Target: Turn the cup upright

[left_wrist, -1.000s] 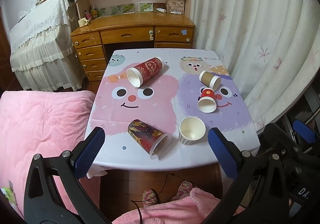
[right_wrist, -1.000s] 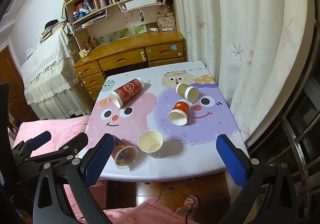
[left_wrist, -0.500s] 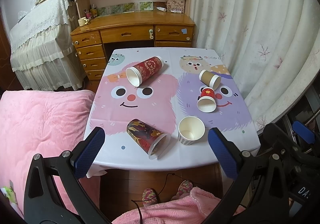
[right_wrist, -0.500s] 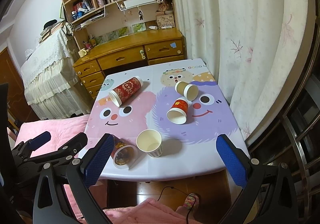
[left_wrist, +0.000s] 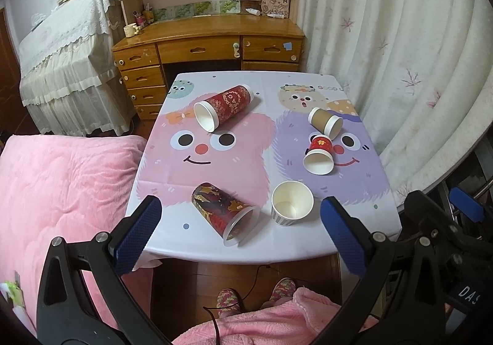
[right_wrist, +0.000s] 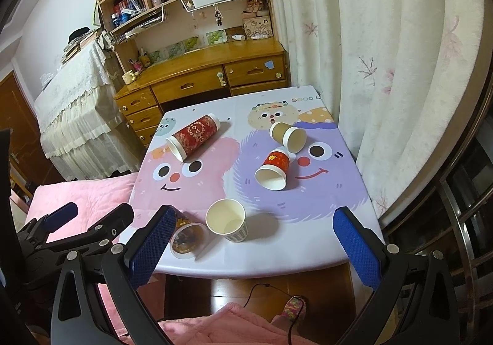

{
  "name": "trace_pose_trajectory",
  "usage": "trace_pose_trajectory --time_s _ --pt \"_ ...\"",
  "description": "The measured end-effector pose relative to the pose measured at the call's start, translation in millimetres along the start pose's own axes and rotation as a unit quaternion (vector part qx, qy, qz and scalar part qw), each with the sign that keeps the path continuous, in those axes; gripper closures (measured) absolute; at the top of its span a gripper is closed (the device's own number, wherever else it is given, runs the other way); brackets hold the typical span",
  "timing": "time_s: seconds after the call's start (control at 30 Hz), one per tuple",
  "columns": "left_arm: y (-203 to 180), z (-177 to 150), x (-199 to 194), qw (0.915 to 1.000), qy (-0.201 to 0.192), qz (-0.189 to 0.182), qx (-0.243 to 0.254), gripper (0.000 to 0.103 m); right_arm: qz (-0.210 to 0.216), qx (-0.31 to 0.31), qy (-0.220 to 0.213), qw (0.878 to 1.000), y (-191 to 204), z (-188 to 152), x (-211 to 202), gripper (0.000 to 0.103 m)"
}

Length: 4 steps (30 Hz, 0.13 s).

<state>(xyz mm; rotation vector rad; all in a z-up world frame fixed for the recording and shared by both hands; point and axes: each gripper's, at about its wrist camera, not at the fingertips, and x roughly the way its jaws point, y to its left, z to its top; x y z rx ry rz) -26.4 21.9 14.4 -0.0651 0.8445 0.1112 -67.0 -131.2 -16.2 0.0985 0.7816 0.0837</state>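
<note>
Several paper cups are on a small table with a cartoon cloth (left_wrist: pixel 215 166). A striped white cup (left_wrist: pixel 291 203) (right_wrist: pixel 227 221) stands upright near the front edge. On their sides lie a dark patterned cup (left_wrist: pixel 223 214) (right_wrist: pixel 187 236) at the front, a tall red cup (left_wrist: pixel 223 107) (right_wrist: pixel 192 137) at the back left, a brown cup (left_wrist: pixel 325 121) (right_wrist: pixel 288 134) and a small red cup (left_wrist: pixel 319 154) (right_wrist: pixel 272 169) at the right. My left gripper (left_wrist: pixel 240 231) and right gripper (right_wrist: pixel 255 244) are open and empty, held before the table's front edge.
A pink blanket (left_wrist: pixel 61 190) lies left of the table. A white curtain (left_wrist: pixel 400 67) hangs close to its right side. A wooden desk with shelves (left_wrist: pixel 209 46) stands behind it. The person's slippers (left_wrist: pixel 228 298) are on the floor below the front edge.
Both grippers have drifted slightly; the table and cups sit a little lower in the views. No cup has moved.
</note>
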Motion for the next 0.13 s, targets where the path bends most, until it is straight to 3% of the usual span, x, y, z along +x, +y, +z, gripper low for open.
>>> trace_pose_trajectory --time_s 0.13 --pt "-6.0 3.8 3.2 1.0000 0.003 0.006 -0.004 0.001 0.009 0.000 0.007 1.000 0.4 -11.2 -2.6 0.000"
